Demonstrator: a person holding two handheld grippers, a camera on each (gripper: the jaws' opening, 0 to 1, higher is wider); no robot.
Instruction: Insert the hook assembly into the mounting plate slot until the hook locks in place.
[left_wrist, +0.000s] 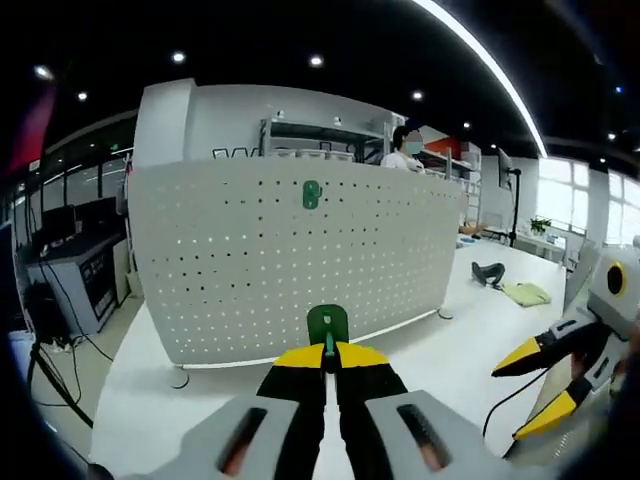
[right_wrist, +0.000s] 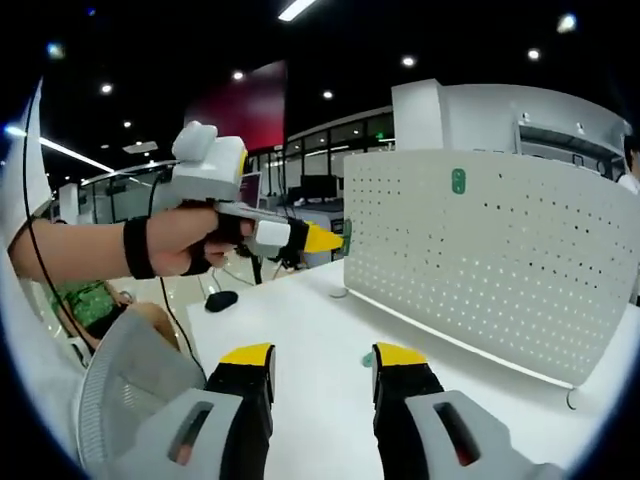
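A white perforated mounting plate (left_wrist: 300, 270) stands upright on the white table (left_wrist: 440, 360). One green hook (left_wrist: 311, 194) sits in the plate near its top edge. My left gripper (left_wrist: 328, 352) is shut on a second green hook assembly (left_wrist: 327, 325), held in the air in front of the plate's lower middle. In the right gripper view a hand carries the left gripper (right_wrist: 322, 239) with the green hook assembly (right_wrist: 345, 235) at the plate's (right_wrist: 500, 260) left end, apart from it. My right gripper (right_wrist: 323, 358) is open over the table with nothing between its tips; it also enters as the right gripper (left_wrist: 535, 388).
A black object (left_wrist: 488, 271) and a yellow-green cloth (left_wrist: 526, 293) lie on the table to the right. A dark mouse-like item (right_wrist: 221, 300) lies on the table and a grey mesh chair (right_wrist: 130, 390) stands beside it. A person (left_wrist: 405, 145) stands behind the plate.
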